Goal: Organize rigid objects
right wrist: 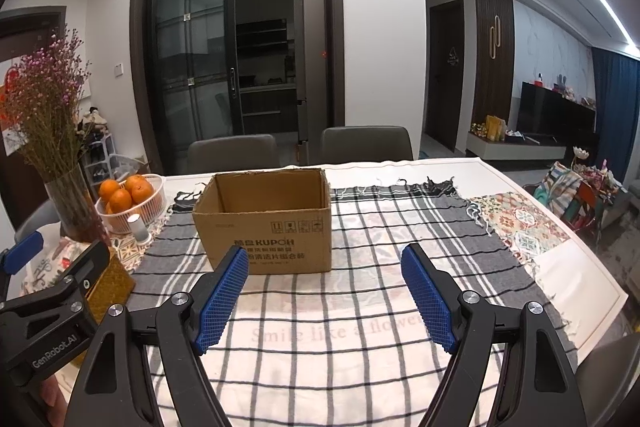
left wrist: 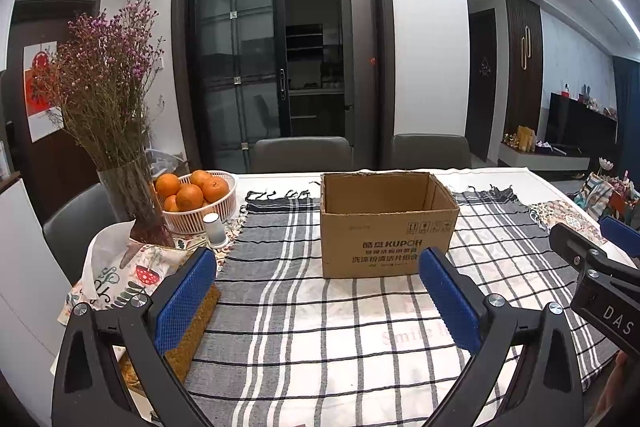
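Left gripper [left wrist: 318, 301]: your blue-padded black jaws are spread wide with nothing between them, above the grey-and-white checked cloth [left wrist: 320, 323].
Right gripper [right wrist: 326, 297]: yours too stands wide apart and holds nothing, over the same cloth; its black body shows at the right edge of the left wrist view.
Box: the open brown cardboard box [left wrist: 386, 227] sits upright on the cloth ahead of both tools, well apart from the pads; what lies inside cannot be told.
Left side of table: a white slatted basket of oranges [left wrist: 200, 199] stands just beside a glass vase of dried purple flowers [left wrist: 132, 195], with a small white cylinder [left wrist: 212, 229] in front.
Far edge: two grey chair backs [right wrist: 300, 147].
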`<state>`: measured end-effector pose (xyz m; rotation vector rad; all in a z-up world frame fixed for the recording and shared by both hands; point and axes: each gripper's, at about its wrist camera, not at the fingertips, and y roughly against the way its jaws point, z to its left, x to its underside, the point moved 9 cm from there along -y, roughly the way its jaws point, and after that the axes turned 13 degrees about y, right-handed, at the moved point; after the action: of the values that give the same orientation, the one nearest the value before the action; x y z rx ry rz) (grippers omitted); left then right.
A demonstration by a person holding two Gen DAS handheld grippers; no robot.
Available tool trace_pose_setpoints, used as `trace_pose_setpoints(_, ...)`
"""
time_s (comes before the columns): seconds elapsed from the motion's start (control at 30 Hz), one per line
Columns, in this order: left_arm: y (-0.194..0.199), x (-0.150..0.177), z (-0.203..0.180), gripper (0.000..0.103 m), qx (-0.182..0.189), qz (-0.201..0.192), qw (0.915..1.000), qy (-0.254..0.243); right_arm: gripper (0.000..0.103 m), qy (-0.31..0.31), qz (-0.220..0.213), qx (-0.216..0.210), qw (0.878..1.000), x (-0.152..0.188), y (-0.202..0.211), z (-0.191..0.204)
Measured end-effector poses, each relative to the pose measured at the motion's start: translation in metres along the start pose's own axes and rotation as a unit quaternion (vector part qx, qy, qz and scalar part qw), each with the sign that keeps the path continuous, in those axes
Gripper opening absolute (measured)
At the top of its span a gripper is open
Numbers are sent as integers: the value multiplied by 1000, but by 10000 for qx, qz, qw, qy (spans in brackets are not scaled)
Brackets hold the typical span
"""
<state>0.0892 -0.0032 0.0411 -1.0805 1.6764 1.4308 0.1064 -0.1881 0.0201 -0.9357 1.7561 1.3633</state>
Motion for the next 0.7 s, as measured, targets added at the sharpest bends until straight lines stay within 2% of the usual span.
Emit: trace_pose_setpoints(0.7,8,-2,3,103,-22,-94,10000,8,80,-8,-43,3,10000,0,5,1)
